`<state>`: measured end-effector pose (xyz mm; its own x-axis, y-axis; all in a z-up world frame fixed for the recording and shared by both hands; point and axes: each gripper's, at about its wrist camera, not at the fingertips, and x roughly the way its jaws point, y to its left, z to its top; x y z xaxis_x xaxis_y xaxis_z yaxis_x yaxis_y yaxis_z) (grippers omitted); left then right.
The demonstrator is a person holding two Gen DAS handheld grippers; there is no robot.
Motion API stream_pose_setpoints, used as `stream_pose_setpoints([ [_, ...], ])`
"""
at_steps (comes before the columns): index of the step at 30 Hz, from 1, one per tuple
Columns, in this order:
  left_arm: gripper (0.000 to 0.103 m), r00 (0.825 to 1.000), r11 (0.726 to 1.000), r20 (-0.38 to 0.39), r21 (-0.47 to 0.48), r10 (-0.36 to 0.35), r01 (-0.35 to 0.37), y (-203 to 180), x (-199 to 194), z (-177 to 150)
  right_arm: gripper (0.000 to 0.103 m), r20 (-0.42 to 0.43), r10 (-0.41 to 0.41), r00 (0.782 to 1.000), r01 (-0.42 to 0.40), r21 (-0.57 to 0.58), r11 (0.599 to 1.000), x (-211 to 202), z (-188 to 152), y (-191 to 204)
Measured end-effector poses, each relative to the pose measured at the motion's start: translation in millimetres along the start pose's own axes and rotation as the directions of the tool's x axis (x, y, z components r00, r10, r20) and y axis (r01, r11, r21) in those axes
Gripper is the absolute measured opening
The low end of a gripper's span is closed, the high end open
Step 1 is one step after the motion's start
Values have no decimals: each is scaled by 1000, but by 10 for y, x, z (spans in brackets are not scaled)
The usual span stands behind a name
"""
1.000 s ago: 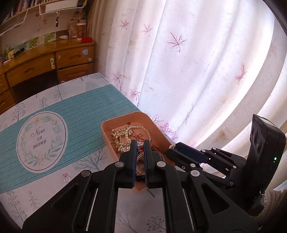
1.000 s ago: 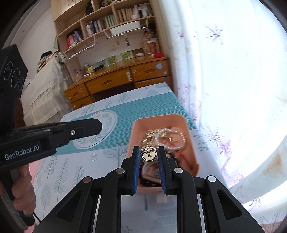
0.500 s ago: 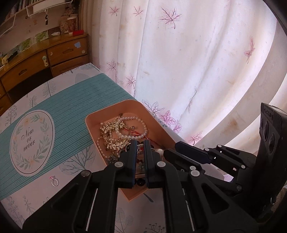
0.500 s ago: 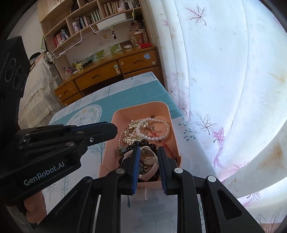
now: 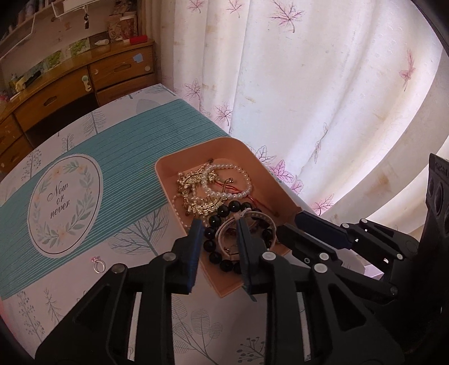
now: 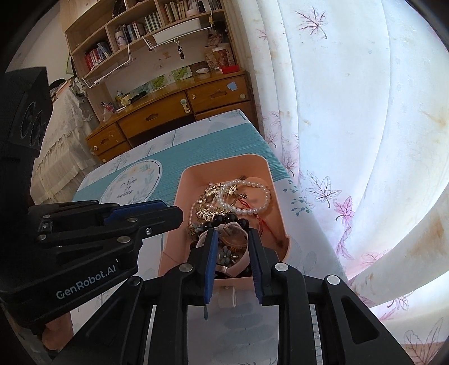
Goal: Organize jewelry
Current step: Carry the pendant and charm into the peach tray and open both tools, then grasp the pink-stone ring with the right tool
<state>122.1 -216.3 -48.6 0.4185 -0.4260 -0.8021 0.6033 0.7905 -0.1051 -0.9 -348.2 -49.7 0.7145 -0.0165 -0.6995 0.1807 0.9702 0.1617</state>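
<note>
Hovering open and empty, both hand-held grippers, left (image 5: 217, 228) and right (image 6: 230, 238), over the pink plastic jewelry tray (image 5: 182, 165).

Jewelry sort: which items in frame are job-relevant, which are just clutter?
Job: pink tray, pearl bracelet, gold chain piece, black bead bracelet, loose ring on the tablecloth.
Background: curtain, wooden dresser, bookshelf.
</note>
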Motion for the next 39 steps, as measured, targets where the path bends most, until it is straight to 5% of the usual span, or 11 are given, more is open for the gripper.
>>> stream_pose_setpoints([
  [4,47,1000,997,1,-66,31,-31,231,-130,-165,22,-2,9,1000,-9,-21,1000,-25,-28,105],
  [9,48,991,974,-17,-183,132,-133,676,-349,-588,23,-4,44,999,-44,-69,997,-42,-51,330],
  [17,48,954,862,-75,-414,289,-294,1521,-692,-1295,29,-52,111,992,-119,-218,969,55,-187,996],
  [23,48,942,807,-57,-501,330,-313,1840,-816,-1496,29,-131,149,980,-183,-308,934,355,-269,1486],
  [39,48,968,790,-50,-568,247,-230,2052,-511,-1606,29,-240,147,959,-227,-351,908,1622,-1,2287],
])
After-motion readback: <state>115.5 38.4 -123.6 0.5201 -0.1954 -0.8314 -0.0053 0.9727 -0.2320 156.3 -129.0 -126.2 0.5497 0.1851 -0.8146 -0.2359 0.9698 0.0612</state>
